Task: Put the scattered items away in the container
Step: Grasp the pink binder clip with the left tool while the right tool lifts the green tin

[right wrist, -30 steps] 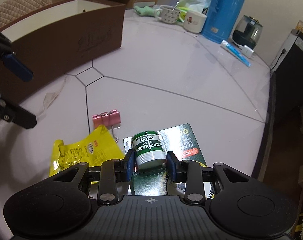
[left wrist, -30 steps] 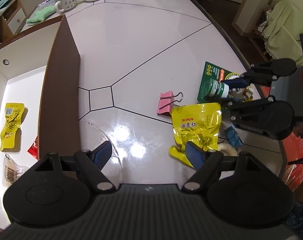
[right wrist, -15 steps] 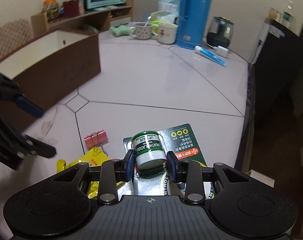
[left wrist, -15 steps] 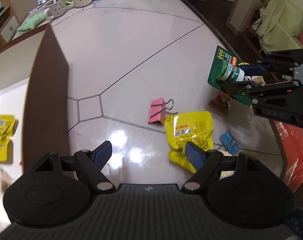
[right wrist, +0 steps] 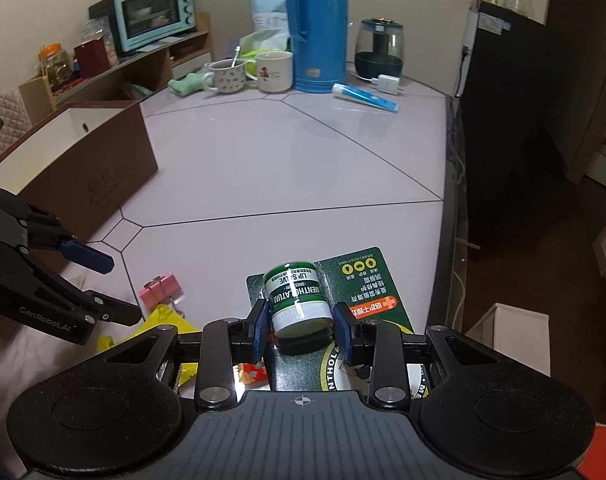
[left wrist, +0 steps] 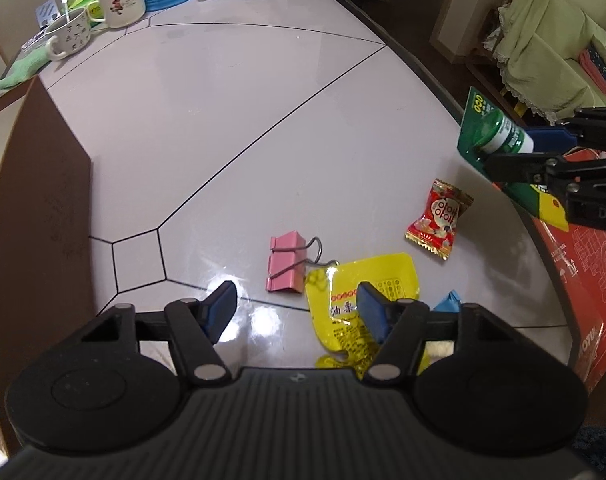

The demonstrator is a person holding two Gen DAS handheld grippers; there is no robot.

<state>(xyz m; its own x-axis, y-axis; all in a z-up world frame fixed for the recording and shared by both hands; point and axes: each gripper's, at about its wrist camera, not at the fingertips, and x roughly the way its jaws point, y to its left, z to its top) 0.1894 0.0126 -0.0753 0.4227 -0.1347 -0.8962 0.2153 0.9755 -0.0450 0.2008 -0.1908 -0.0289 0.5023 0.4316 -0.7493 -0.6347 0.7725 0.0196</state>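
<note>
Glossy table | right claw aloft, pinching lip-salve pack | left claw spread, low over yellow packet

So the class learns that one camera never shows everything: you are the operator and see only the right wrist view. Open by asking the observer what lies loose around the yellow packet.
Operator: What lies past the yellow packet? My view is blocked there.
Observer: A red sweet packet lies flat on the table, apart from the pink binder clip.
Operator: Anything else?
Observer: A small blue wrapper peeks out beside the yellow packet, partly hidden by the left tongs.
</note>
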